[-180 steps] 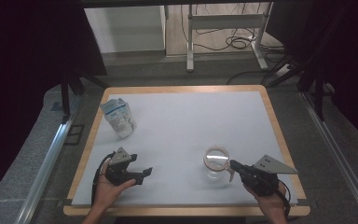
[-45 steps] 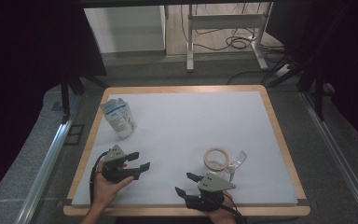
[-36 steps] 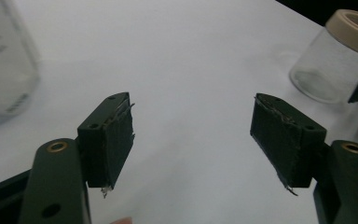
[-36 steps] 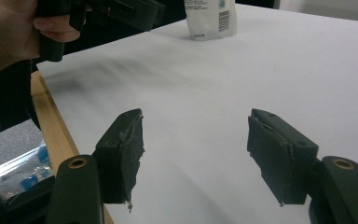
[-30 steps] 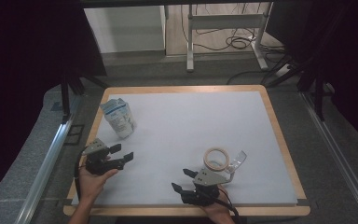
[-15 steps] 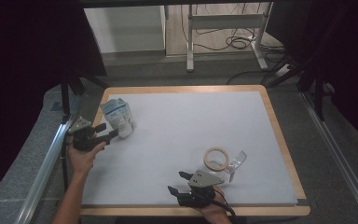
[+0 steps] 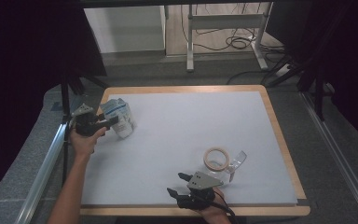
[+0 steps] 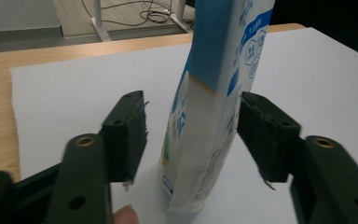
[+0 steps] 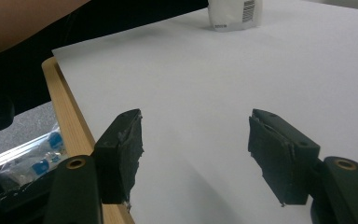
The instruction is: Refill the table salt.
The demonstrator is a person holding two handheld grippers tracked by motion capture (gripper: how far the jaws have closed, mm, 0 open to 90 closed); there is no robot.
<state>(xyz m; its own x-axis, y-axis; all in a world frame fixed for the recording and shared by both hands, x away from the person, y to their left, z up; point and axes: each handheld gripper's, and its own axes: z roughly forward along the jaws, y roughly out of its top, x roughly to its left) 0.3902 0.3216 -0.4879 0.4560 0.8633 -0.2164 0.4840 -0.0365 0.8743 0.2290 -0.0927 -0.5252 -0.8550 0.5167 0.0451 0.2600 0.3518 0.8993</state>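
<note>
- The pouch stands upright near the far left corner of the worktop, its long axis vertical – a tall blue-and-white bag with its narrow edge turned toward the left tongs.
- Left tongs: they come at the pouch from its left, held level, and the pouch already sits between the jaws. In the left gripper view one jaw touches or all but touches the pouch's side, while a clear gap remains between the other jaw and the pouch. The jaws have just been closing around it, yet the pads do not press from both sides, so I read them as not yet clamped.
- Right tongs: released, nothing between the jaws, resting at the near edge of the worktop, well apart from the pouch and toward its right. In the right gripper view they face bare white surface, with the pouch's base far off at the top.
- A tape ring sits on a clear bag, well to the right of the pouch and nearer the person, just beyond the right tongs.
- The relation that matters – the pouch is inside the left jaws and off-centre toward one jaw. The left hand is by far the nearer. Closing fully could nudge the pouch sideways or tip it, judging by how narrow its base looks.
</note>
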